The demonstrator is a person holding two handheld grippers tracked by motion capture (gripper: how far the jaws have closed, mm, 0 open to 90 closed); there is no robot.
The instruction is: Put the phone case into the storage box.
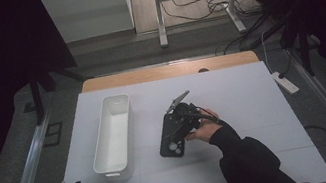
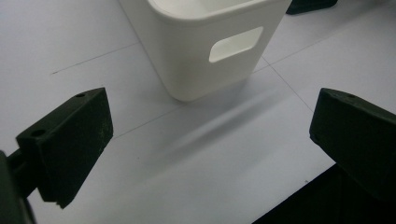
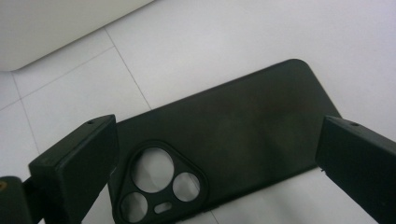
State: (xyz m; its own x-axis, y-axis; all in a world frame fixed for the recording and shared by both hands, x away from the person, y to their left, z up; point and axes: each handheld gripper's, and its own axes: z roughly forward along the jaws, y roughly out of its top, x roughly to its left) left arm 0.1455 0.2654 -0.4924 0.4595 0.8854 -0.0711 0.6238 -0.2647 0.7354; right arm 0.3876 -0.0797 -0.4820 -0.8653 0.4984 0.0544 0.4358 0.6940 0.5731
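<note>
Black soft phone case (image 3: pixel 243 126) is lying flat; your right gripper (image 3: pixel 219 154), jaws apart, risks sliding it away.

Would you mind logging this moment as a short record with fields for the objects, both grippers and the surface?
surface: white table top marked with thin grid lines
item in hand: black phone case, lying flat, camera cutouts showing
container: white bin, long, open-topped, left of the phone case
right gripper: open, jaws on either side of the phone case, not closed on it
left gripper: open, holding nothing, at the near left edge facing the bin's handle end
</note>
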